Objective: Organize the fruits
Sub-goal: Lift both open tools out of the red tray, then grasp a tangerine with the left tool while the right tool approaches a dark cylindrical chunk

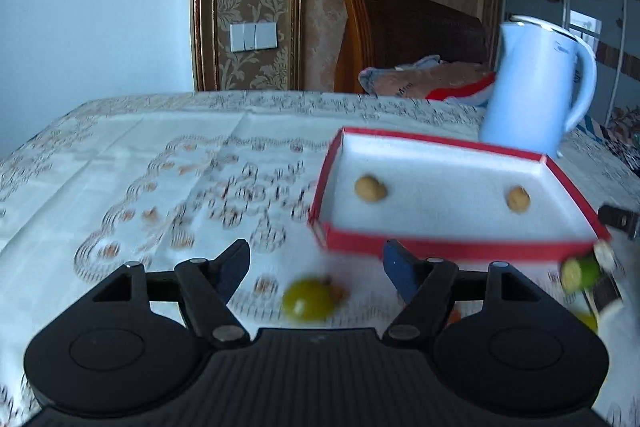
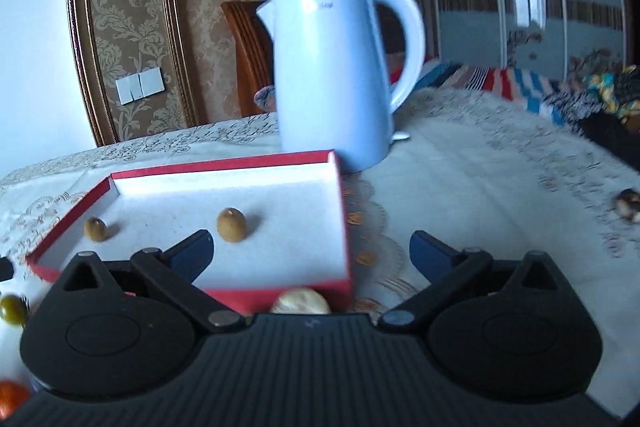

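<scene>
Between the parted fingers of my left gripper (image 1: 316,267) a green fruit (image 1: 308,299) lies loose on the patterned tablecloth (image 1: 160,155), gripped by nothing. My right gripper (image 2: 312,255) stands wide open and empty over the near edge of the red box (image 2: 344,227). Two small tan fruits (image 2: 231,225) sit well apart on the box's white floor, and a pale blue kettle (image 2: 332,75) stands just behind it.
</scene>
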`<state>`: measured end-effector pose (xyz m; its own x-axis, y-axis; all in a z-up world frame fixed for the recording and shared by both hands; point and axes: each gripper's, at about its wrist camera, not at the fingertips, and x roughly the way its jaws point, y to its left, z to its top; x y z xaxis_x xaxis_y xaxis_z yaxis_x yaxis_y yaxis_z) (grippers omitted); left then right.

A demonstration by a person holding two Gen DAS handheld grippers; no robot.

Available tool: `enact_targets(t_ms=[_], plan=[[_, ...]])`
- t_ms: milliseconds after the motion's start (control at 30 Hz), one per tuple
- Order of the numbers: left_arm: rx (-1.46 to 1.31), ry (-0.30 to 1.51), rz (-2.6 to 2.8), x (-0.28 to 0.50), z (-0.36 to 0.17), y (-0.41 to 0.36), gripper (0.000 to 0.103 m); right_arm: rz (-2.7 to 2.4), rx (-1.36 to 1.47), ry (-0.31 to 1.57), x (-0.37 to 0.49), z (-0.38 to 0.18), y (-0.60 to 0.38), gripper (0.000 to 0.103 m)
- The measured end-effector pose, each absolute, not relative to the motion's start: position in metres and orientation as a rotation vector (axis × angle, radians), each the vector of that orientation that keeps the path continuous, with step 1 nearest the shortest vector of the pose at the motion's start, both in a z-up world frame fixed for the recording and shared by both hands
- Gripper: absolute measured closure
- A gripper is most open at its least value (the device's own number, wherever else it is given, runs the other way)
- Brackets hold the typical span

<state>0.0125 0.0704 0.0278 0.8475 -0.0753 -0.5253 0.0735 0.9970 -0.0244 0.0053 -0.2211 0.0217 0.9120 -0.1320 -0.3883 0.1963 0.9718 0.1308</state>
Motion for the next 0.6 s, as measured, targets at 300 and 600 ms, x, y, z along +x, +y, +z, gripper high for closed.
enact_targets(t_ms=[300,600], plan=[[-0.002,0.587,-0.165,-0.033,0.012,0.065,0.03,-0.213,0.207,0.333,-0.045,0.008,-0.237,0.0],[0.052,0.611,-0.211,-0.048,0.001,0.039,0.03,-0.222,0.273,0.343,-0.05,-0.003,-0.247,0.0]])
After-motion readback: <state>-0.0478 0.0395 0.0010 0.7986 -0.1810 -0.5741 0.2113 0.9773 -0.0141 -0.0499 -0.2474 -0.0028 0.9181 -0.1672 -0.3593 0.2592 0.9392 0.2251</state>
